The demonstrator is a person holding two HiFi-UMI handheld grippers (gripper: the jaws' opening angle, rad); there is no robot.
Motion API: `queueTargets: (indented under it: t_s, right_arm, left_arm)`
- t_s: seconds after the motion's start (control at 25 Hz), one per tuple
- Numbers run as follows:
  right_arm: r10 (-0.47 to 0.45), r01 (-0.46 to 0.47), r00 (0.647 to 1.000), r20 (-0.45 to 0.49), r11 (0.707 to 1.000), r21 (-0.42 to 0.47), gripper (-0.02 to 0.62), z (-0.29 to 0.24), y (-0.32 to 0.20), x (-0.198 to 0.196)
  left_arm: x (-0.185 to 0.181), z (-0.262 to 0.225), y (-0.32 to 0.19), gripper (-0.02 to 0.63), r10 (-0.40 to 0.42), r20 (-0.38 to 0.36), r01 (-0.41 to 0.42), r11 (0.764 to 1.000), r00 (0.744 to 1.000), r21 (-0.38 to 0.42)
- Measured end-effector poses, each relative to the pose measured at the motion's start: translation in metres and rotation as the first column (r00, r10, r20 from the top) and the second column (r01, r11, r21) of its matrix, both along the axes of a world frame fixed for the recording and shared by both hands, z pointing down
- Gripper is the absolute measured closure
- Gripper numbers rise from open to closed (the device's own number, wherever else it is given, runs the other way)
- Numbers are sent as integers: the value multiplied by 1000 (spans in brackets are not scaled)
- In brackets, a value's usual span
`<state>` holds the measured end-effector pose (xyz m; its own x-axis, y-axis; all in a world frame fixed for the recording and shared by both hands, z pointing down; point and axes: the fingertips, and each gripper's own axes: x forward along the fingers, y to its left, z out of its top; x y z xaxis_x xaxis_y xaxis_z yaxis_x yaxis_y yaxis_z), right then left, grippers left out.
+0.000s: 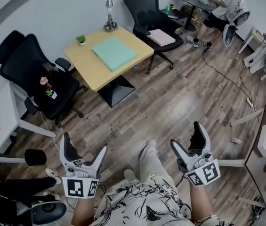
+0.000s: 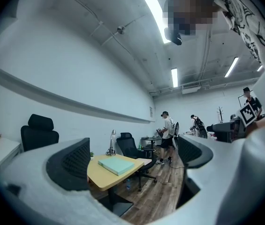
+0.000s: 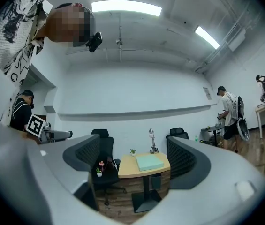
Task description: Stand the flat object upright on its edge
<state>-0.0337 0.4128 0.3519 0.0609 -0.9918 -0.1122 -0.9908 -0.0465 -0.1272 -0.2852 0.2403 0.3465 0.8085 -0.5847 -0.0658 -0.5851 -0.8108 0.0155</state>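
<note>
Left hand-held gripper (image 1: 84,145) and right hand-held gripper (image 1: 187,138) gape empty, well apart from teal pad (image 1: 114,52) flat on far desk (image 1: 88,69) between black chairs (image 1: 31,74).

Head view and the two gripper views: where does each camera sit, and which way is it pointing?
Head view: on the person's head, aimed steeply down at the floor and yellow table; shirt, legs, left claw and right claw show.
Left gripper view: on the left claw, looking along its open jaws toward the table; shirt overhead.
Right gripper view: on the right claw, facing the table between open jaws; shirt overhead.
Shared: all three show the mint-green flat object lying on the table.
</note>
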Motion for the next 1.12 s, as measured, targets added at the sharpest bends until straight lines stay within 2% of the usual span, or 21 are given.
queueTargets:
  t_s: [0.36, 0.56, 0.72, 0.96, 1.12]
  right_arm:
    - [-65, 65, 997, -29, 998, 3, 136, -6, -79, 75]
    - [-87, 87, 996, -24, 996, -19, 134, -6, -115, 123]
    - [-101, 100, 995, -9, 995, -24, 135, -3, -134, 159]
    - [-131, 131, 991, 9, 991, -20, 135, -2, -159, 206]
    - [-153, 154, 988, 20, 988, -14, 135, 0, -174, 233]
  left_arm:
    - [65, -12, -69, 31, -79, -39, 78, 997, 996, -22]
    - [99, -20, -104, 31, -149, -48, 148, 988, 988, -35]
    - [129, -15, -121, 31, -170, -35, 168, 984, 985, -61]
    - [157, -15, -143, 31, -262, -37, 259, 963, 964, -74]
    - [181, -17, -145, 31, -280, -22, 279, 959, 960, -58]
